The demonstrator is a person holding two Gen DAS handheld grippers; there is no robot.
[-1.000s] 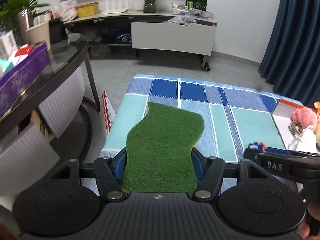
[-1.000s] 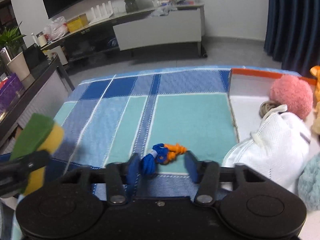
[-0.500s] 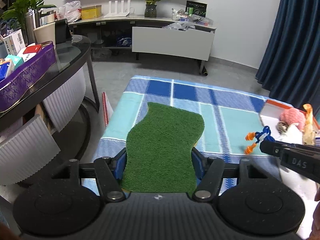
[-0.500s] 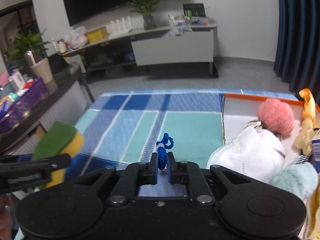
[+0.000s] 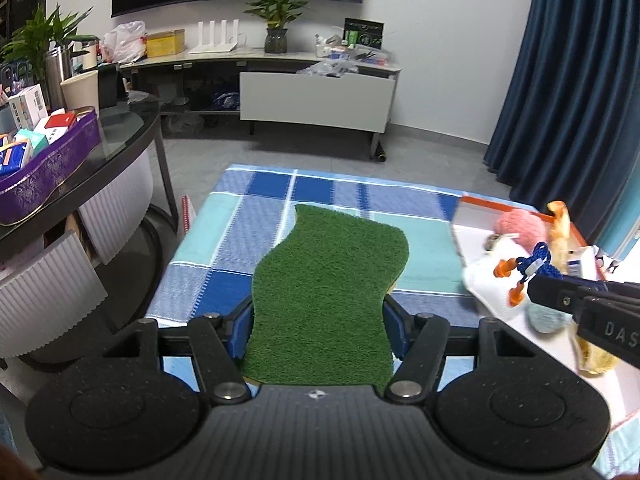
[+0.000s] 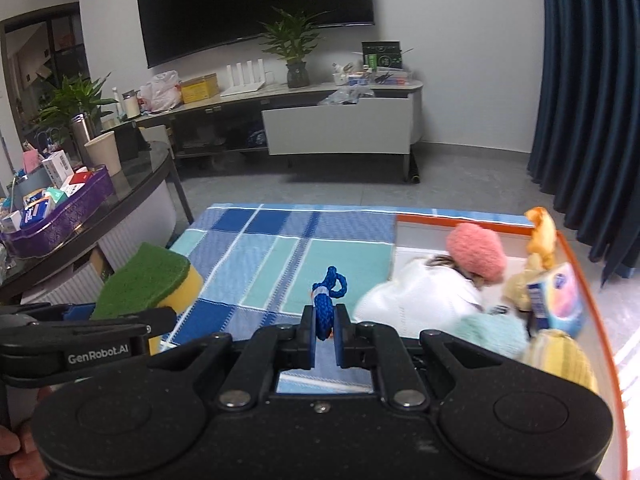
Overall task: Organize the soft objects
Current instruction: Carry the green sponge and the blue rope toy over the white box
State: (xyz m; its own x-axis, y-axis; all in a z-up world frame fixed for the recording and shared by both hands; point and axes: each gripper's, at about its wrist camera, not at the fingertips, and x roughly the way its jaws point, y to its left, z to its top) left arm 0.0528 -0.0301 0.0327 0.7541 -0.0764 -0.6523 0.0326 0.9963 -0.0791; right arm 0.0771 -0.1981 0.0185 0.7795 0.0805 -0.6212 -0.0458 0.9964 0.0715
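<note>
My left gripper (image 5: 318, 326) is shut on a green-and-yellow sponge (image 5: 326, 292), held above the checked blue cloth (image 5: 256, 208); the sponge also shows in the right wrist view (image 6: 152, 284). My right gripper (image 6: 325, 326) is shut on a blue cord (image 6: 327, 300) with orange earplugs (image 5: 508, 276), lifted near the left edge of the orange-rimmed white tray (image 6: 456, 220). The tray holds a pink pompom (image 6: 476, 254), a white mask (image 6: 424, 300) and other soft items.
A glass side table (image 5: 120, 148) with a purple basket (image 5: 48, 168) stands to the left. A TV console (image 6: 320, 120) is across the floor. Blue curtains (image 5: 572, 80) hang at the right.
My right gripper shut on the blue cord with earplugs, lifted it off the cloth and moved it right toward the tray. My left gripper rose a little with the sponge.
</note>
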